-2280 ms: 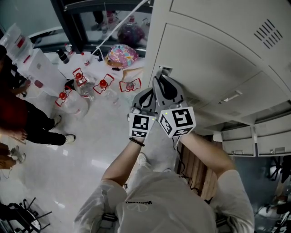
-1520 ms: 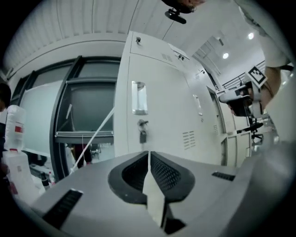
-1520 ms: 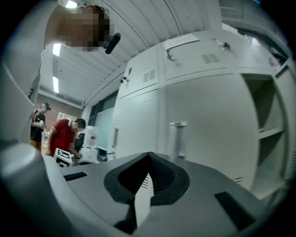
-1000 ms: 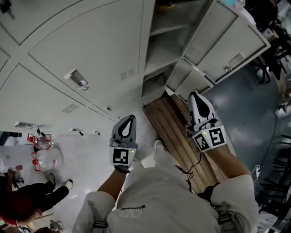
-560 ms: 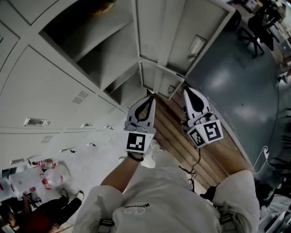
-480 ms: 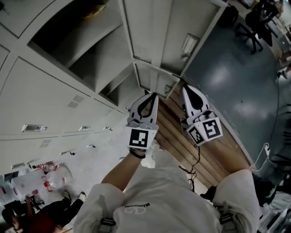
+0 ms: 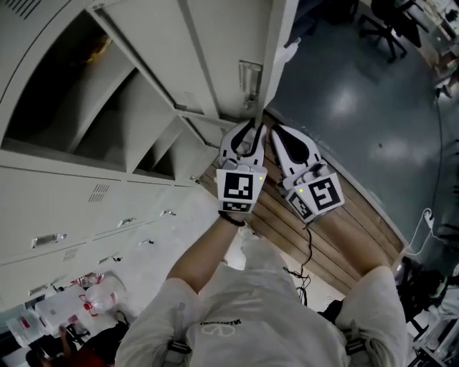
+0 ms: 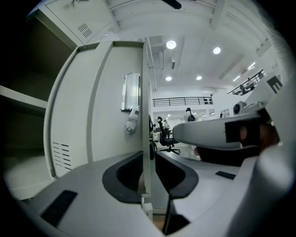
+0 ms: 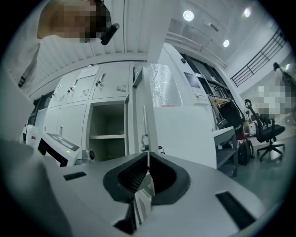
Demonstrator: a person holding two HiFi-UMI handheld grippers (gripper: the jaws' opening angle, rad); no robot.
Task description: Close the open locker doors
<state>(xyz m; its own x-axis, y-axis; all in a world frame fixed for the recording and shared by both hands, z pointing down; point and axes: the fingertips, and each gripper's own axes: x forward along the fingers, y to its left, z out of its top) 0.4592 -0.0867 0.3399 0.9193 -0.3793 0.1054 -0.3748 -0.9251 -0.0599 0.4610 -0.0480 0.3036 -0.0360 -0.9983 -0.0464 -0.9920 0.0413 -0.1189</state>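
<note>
The open locker door (image 7: pixel 226 50) is standing out from the lockers, its free edge sitting between the jaws of the left gripper (image 7: pixel 251 127), which have just been opening (a gap is showing on one side). The right gripper (image 7: pixel 276 132), just beside it, has been parting its jaws by barely a slit and is holding nothing.

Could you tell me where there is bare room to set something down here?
The locker shelf left of the open door looks bare, as does the grey floor right of the wooden boards. Chairs crowd its far end.
</note>
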